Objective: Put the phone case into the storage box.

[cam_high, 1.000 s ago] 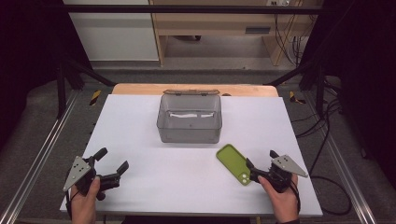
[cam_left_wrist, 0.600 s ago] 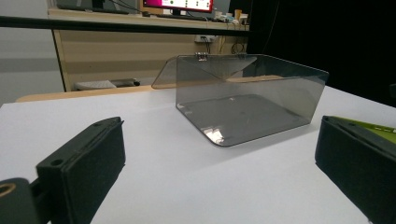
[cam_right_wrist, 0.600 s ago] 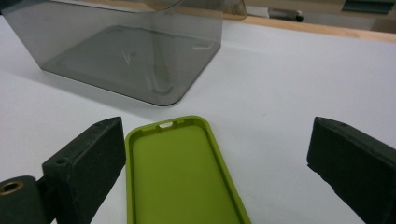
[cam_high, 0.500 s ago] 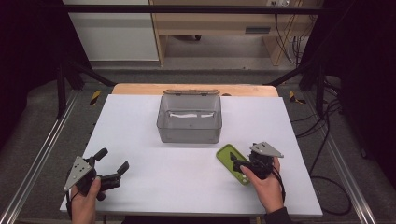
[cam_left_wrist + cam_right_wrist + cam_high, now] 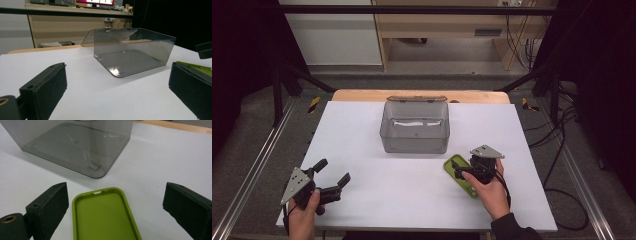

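On white table (image 5: 412, 200), green phone case (image 5: 105, 217) lies between right tool's (image 5: 117, 212) spread jaws.

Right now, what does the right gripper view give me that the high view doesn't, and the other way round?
Right gripper view alone: the green phone case lies hollow side up, with a small notch in its near rim, between the open right gripper fingers, untouched.

High view alone: the left gripper, open, near the table's front left corner; the box's hinged lid folded back; both hands.

Both: the case lying flat on the white table in front of the smoky clear box, apart from it.
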`<state>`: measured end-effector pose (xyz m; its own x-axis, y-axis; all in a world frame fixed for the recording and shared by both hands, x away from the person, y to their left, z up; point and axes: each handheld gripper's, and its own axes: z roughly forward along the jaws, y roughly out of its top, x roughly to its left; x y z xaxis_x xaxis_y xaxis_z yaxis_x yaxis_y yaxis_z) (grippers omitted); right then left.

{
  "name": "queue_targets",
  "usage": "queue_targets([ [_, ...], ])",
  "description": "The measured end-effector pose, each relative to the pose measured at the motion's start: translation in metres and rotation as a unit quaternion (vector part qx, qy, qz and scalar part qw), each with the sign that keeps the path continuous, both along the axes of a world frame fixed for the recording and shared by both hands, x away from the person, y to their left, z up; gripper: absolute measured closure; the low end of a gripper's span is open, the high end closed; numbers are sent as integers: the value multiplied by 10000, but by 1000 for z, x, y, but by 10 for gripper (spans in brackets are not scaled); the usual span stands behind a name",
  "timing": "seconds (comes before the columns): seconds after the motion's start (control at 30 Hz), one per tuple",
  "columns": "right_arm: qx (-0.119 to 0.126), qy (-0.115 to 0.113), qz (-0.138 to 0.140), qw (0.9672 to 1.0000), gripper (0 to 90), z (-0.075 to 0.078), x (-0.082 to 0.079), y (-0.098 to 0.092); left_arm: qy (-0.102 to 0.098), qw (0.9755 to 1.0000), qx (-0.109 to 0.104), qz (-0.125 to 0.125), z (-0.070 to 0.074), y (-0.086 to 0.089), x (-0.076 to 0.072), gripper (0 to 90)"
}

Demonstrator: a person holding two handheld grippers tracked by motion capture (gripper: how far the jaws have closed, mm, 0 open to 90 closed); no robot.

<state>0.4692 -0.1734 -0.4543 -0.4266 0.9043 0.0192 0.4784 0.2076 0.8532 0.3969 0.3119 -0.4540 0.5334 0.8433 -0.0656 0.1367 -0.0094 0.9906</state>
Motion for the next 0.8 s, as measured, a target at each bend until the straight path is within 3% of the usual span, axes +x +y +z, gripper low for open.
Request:
queue_targets([
  [0.23, 37, 175, 91, 9998, 209, 1, 8, 2, 16, 10000, -3, -5, 0, 0, 0, 13],
  [0.27, 11, 236, 133, 9996, 291, 2, 8, 3, 16, 10000, -8, -4, 0, 0, 0, 13],
  [0.53, -73, 492, 498, 9975, 611, 2, 12, 12, 26, 10000, -9, -5, 0, -1, 1, 13],
  [0.57, -65, 558, 566, 9968, 688, 1, 13, 14, 30, 10000, 6, -9, 0, 0, 1, 13],
  [0.8, -117, 722, 710, 9948, 870, -4, 17, 20, 54, 10000, 26, -9, -1, 0, 1, 13],
])
